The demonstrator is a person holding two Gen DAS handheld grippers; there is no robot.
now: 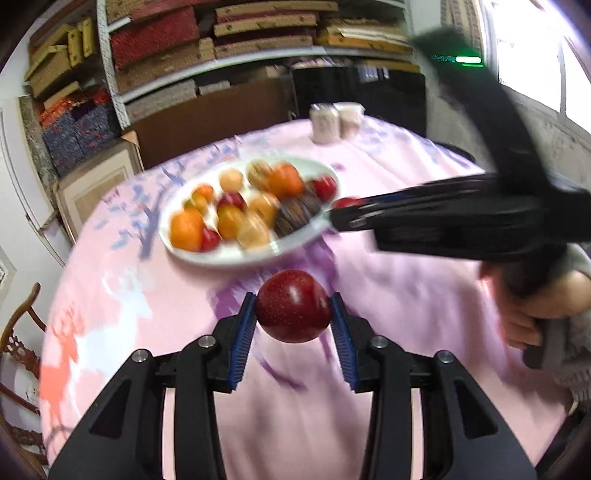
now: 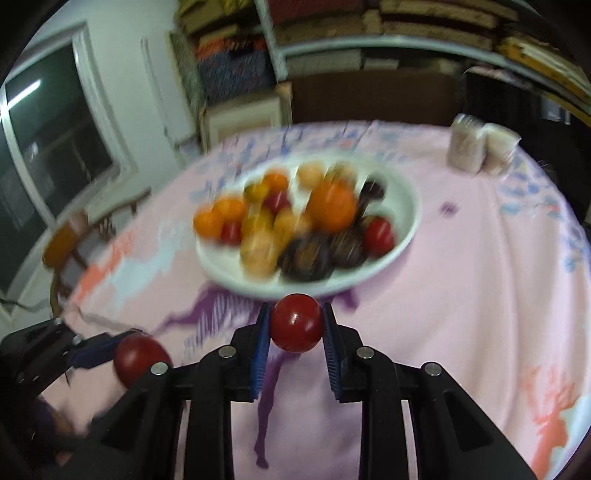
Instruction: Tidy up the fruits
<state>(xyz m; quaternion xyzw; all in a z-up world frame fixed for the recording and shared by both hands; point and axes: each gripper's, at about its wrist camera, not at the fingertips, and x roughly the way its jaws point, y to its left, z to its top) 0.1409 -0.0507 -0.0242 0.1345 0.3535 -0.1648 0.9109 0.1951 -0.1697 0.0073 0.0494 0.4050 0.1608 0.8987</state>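
Observation:
My left gripper point(image 1: 293, 317) is shut on a dark red plum point(image 1: 293, 312), lifted above the pink tablecloth in front of the white plate point(image 1: 229, 254). My right gripper point(image 2: 295, 326) is shut on a smaller bright red fruit point(image 2: 296, 321), just ahead of the plate's point(image 2: 402, 236) near rim. The plate holds several oranges point(image 2: 330, 206), yellow, red and dark fruits, all blurred. In the left wrist view the right gripper point(image 1: 334, 214) reaches in from the right with its red fruit point(image 1: 345, 202) at the plate's edge. In the right wrist view the left gripper point(image 2: 125, 349) shows low left with its plum point(image 2: 138, 358).
Two pale wrapped packs point(image 1: 336, 120) stand at the table's far edge. Behind the round table point(image 1: 424, 236) are shelves stacked with boxes point(image 1: 258, 33). A wooden chair point(image 1: 18, 332) sits at the left. A hand point(image 1: 532, 317) grips the right tool's handle.

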